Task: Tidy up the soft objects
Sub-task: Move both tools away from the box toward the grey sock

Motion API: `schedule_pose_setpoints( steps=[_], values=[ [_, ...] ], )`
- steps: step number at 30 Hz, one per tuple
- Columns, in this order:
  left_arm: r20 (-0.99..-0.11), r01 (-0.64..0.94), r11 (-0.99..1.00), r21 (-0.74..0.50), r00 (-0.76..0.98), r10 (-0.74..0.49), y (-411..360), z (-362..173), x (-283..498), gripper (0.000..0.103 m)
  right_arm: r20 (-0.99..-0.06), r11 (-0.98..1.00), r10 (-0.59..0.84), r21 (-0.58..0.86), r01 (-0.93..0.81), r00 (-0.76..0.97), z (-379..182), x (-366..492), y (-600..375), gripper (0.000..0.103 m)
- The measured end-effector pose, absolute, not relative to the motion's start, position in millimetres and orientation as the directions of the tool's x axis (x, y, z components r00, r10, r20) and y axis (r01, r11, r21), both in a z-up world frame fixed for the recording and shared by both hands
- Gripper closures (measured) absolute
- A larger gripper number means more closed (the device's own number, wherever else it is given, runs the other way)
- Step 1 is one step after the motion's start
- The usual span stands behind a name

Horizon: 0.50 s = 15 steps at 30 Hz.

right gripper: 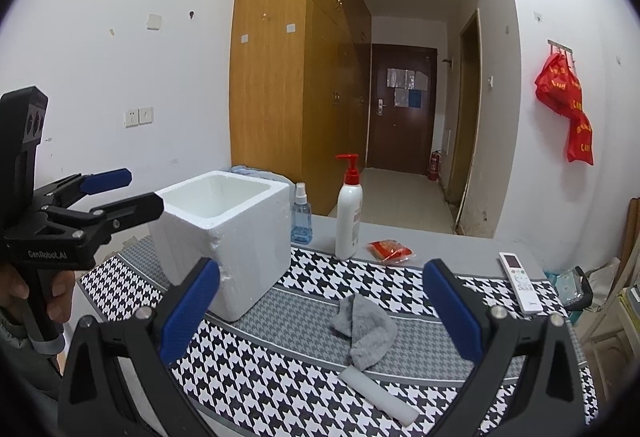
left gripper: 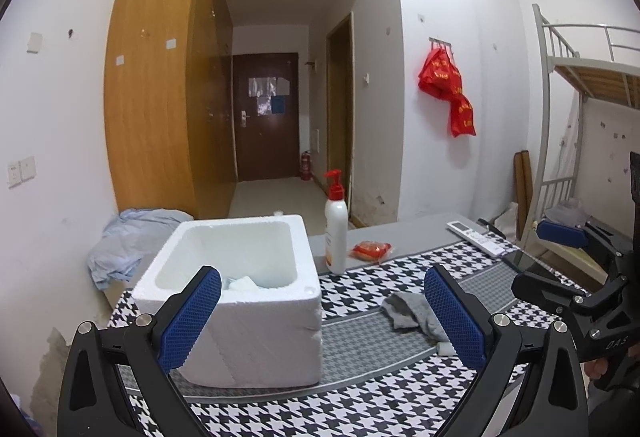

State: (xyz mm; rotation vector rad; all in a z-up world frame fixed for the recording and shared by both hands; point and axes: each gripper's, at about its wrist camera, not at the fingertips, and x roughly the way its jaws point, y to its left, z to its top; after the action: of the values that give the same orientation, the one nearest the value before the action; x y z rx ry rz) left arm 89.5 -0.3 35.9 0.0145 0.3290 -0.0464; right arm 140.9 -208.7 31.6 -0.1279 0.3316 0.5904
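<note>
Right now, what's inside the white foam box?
Through the left view, something white and crumpled lies at the bottom of the foam box. The near wall and the left hand-held gripper hide the rest.

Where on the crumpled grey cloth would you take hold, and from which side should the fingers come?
Grip the raised, bunched fold near the middle of the grey cloth, coming straight down from above with the right gripper, whose open fingers already frame it. It lies slack and low on the houndstooth table cover, so a side approach would probably only push it along.
</note>
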Motion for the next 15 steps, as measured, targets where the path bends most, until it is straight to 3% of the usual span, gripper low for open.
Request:
schedule_pose_setpoints(
  steps=[15],
  values=[
    [-0.347,0.12,0.993,-0.01,0.931,-0.116,-18.3,21.6,93.6,0.001,-0.378,0.845,0.488,-0.019,-0.534,0.787,18.3,143.2,-221.8,0.0]
  ],
)
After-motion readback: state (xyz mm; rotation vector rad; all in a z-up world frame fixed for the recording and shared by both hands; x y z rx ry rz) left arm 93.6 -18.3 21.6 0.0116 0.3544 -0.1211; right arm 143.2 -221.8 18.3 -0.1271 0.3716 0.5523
